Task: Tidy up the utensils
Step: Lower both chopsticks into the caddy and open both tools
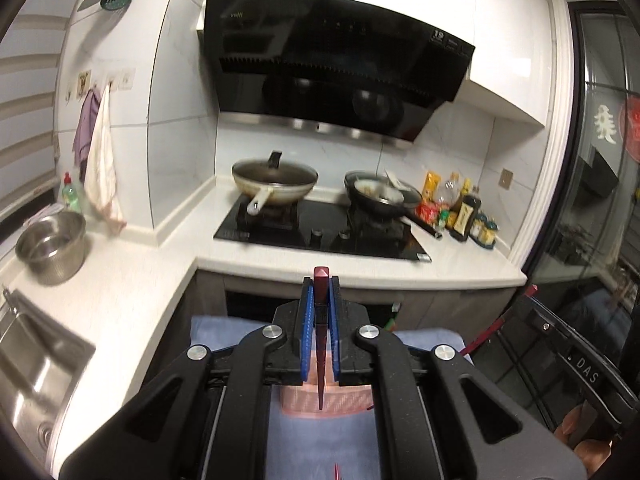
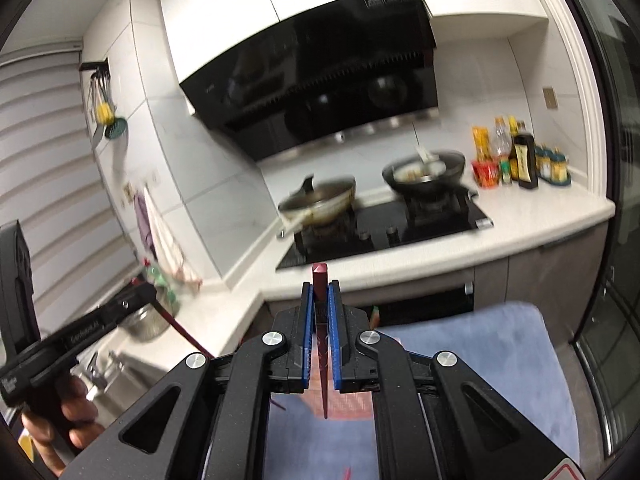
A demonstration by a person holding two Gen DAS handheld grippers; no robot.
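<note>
In the left wrist view my left gripper [image 1: 321, 285] is shut on a dark red chopstick [image 1: 320, 376], blunt end up and thin tip down. The tip hangs over a pink woven holder [image 1: 300, 400] on a blue cloth [image 1: 312, 444]. In the right wrist view my right gripper [image 2: 320, 287] is shut on a second dark red chopstick [image 2: 323, 384] above the same holder [image 2: 352, 404]. Each gripper also shows at the other view's edge: the right gripper [image 1: 530, 300] on the right, the left gripper [image 2: 140, 292] on the left, held by a hand [image 2: 76, 412].
Ahead is a white counter [image 1: 360, 268] with a black hob, a lidded wok [image 1: 274, 184] and a dark pan [image 1: 380, 196] under a range hood. Sauce bottles [image 1: 464, 212] stand at the right. A steel colander [image 1: 52, 246] and sink [image 1: 36, 360] lie left. Utensils hang on the wall [image 2: 106, 116].
</note>
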